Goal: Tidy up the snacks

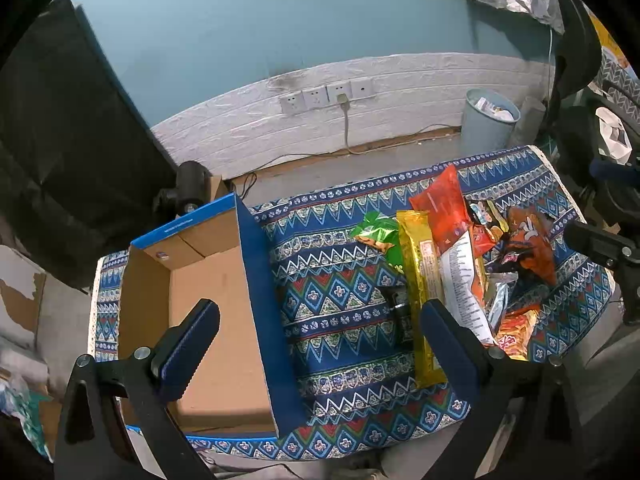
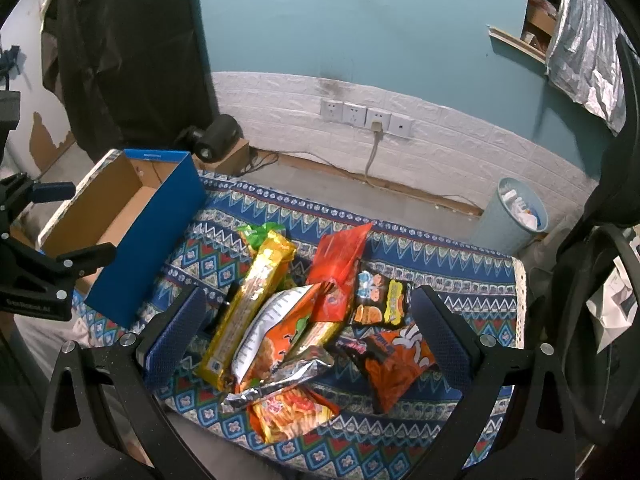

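Snack lot, unsorted: my left gripper (image 1: 320,344) and right gripper (image 2: 308,328) both gape wide, holding nothing.
Snack pile (image 2: 304,320) on patterned cloth (image 2: 460,276); cardboard box (image 2: 120,216) at ten o'clock; packet print unreadable.

We see a tablecloth (image 2: 460,280) in blue with white zigzags and red-and-green diamonds. On it the box (image 1: 216,300) is blue outside, brown inside. Right of the box lie a gold packet (image 2: 248,304), a red-orange pouch (image 2: 340,268), and a possibly green wrapper (image 1: 378,232).
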Demonstrator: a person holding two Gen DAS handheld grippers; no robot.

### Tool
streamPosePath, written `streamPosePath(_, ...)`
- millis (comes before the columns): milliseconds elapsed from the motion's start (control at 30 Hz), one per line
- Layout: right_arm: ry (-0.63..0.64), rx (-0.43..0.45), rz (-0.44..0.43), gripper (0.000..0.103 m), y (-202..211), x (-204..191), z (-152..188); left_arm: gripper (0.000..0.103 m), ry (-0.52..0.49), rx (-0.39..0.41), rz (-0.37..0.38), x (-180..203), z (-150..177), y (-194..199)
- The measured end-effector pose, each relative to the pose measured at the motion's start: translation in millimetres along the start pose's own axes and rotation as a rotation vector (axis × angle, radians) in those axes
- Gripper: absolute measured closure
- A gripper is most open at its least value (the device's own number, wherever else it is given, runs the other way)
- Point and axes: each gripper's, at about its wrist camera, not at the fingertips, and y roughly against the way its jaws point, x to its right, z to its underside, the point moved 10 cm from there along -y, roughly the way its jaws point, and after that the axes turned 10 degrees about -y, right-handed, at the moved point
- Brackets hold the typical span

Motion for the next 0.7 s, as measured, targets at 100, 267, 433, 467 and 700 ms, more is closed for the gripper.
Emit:
streamPosePath(100, 0.001, -0.004, 0.004, 0.003, -1.3, -1.2, 0.7, 0.001, -0.001, 0.000, -0.001, 1.0, 0.7, 0.6)
streamPosePath(267, -0.002, -0.006, 0.007, 0.003, -1.5, -0.9, -0.1, 0.002, 0.001, 0.000, 0.000, 1.8, 1.0, 0.7)
streamPosePath(433, 0.000, -0.008, 0.008, 0.003, -1.2, 0.2, 0.2, 0.001, 0.000, 0.000, -0.001, 0.8, 0.8, 0.7)
streamPosePath(467, 0.000, -0.008, 0.008, 0.003, -1.2, 0.3, 0.3, 0.001, 0.000, -0.001, -0.001, 1.3, 1.1, 0.7)
streamPosePath(700, 0.000, -0.009, 0.010, 0.003, -1.4, 0.9, 0.4, 0.001, 0.000, -0.001, 0.001, 3.0, 2.5, 0.4)
